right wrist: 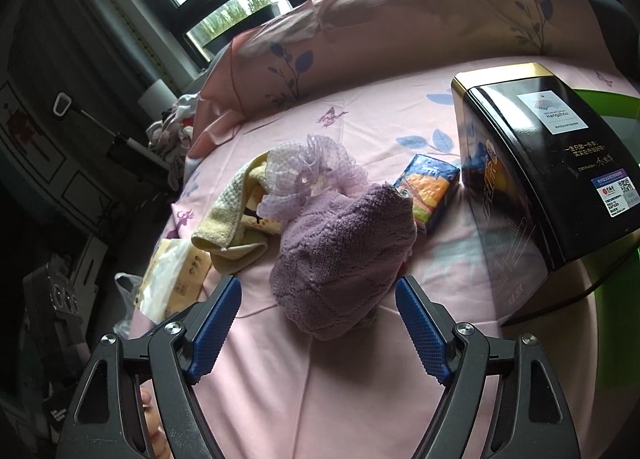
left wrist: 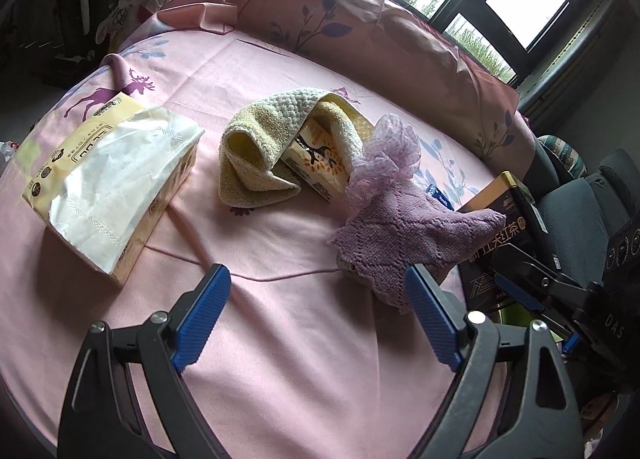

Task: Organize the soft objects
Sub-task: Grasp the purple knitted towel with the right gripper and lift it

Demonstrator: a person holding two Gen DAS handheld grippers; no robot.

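Observation:
A purple knitted towel point(left wrist: 404, 235) lies bunched on the pink bedsheet point(left wrist: 280, 339), with a lilac mesh bath puff point(left wrist: 390, 153) behind it. A yellow waffle towel point(left wrist: 256, 151) drapes over a small patterned box point(left wrist: 316, 163). My left gripper point(left wrist: 316, 315) is open and empty, just in front of the purple towel. In the right wrist view the purple towel point(right wrist: 340, 259) sits just ahead of my open, empty right gripper point(right wrist: 320, 323), with the puff point(right wrist: 308, 175) and the yellow towel point(right wrist: 228, 227) behind it.
A soft tissue pack point(left wrist: 104, 187) lies at the left. A black tea tin point(right wrist: 552, 187) stands on the right, beside a small juice carton point(right wrist: 430, 191) and a green basin point(right wrist: 624, 267). A pink pillow point(left wrist: 360, 27) lines the far edge. My right gripper shows in the left wrist view point(left wrist: 532, 291).

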